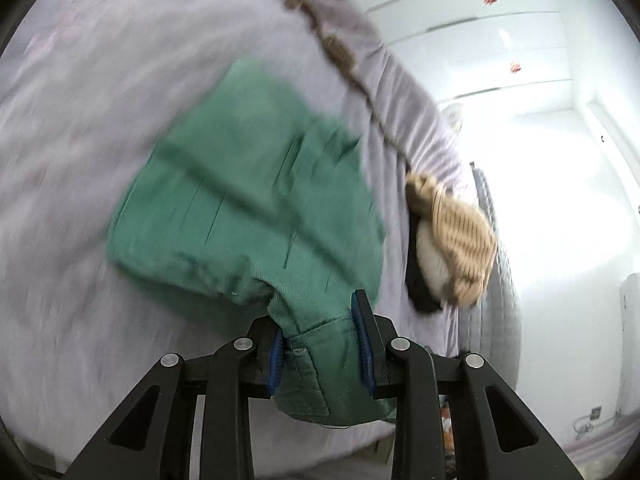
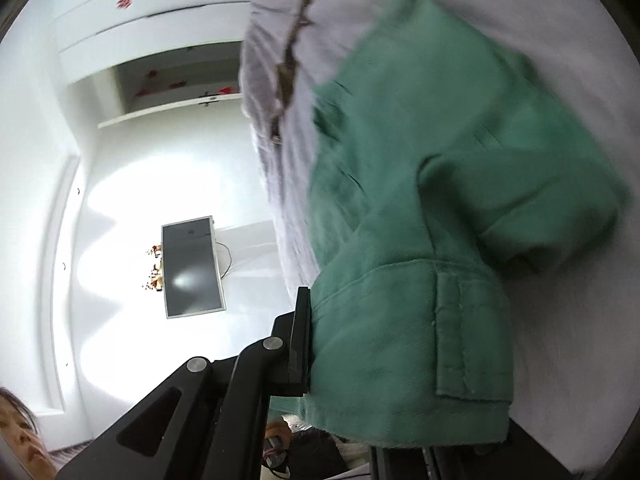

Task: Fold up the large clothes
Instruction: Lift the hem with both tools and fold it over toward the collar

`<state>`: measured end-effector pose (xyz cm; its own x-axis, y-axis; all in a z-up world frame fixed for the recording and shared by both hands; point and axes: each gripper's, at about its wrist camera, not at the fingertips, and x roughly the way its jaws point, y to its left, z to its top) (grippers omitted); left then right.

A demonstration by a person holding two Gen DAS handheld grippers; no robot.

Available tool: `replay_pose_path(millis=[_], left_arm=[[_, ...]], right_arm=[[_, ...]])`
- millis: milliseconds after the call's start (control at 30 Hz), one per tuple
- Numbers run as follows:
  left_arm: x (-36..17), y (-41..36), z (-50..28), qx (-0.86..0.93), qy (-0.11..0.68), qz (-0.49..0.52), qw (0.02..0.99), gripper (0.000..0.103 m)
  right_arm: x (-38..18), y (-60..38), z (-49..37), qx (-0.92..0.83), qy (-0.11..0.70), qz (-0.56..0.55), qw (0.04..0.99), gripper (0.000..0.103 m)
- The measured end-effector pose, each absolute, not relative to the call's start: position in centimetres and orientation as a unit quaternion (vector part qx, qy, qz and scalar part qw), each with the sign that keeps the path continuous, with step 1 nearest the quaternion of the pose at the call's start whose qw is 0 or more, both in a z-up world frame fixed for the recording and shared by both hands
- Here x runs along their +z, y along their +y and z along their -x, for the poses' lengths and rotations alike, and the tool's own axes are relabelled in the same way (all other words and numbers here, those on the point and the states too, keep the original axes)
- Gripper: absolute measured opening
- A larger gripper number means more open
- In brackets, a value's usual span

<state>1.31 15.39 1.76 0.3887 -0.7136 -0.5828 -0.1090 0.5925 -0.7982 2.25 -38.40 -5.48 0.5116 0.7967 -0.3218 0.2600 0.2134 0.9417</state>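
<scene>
A green garment (image 1: 248, 184) with a stitched waistband and belt loop lies partly folded on a pale lilac bed sheet (image 1: 80, 120). My left gripper (image 1: 320, 320) is shut on its waistband edge, and the cloth is bunched between the blue pads (image 1: 365, 344). In the right wrist view the same green garment (image 2: 460, 200) hangs lifted and doubled over the sheet (image 2: 560, 20). My right gripper (image 2: 316, 312) is shut on its waistband. Only one black finger (image 2: 301, 328) shows, as the cloth hides the other. Both views are blurred.
A tan striped cloth bundle (image 1: 456, 232) sits at the bed's right edge, with a brown trim (image 1: 340, 52) running up the sheet. White wardrobe doors (image 1: 480, 20) stand beyond. A screen (image 2: 192, 268) hangs on the white wall. A person's head (image 2: 20, 432) shows at lower left.
</scene>
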Motion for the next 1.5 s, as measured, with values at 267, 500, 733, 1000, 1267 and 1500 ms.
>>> replay_pose_path(millis=[267,500,733,1000,1267,1500], left_arm=[[2.2,13.0,-13.7,-0.152,0.473,0.371,0.784,0.032],[-3.7,10.9,-21.7,-0.116,0.502,0.310,0.799,0.032],[-8.2,10.3,-24.0,-0.078,0.526,0.248,0.810,0.036],[-3.8,11.9,-22.0,-0.046,0.469,0.186,0.862,0.085],[-4.6,9.2,-23.3,-0.060,0.489,0.070,0.867,0.085],[-9.3,7.7,-27.4,-0.026,0.531,0.053,0.845,0.050]], right_arm=[[-7.6,-39.4,-15.6,0.192,0.494,-0.539,0.655,0.008],[-13.9,-38.6,-22.7,0.146,0.527,-0.503,0.669,0.010],[-15.3,-38.1,-23.9,0.148,0.521,-0.487,0.685,0.021],[-6.5,-39.0,-22.2,0.104,0.473,-0.332,0.810,0.077],[-9.8,-39.4,-22.0,0.016,0.532,-0.206,0.821,0.077],[-10.8,-38.3,-22.3,0.007,0.536,-0.186,0.824,0.004]])
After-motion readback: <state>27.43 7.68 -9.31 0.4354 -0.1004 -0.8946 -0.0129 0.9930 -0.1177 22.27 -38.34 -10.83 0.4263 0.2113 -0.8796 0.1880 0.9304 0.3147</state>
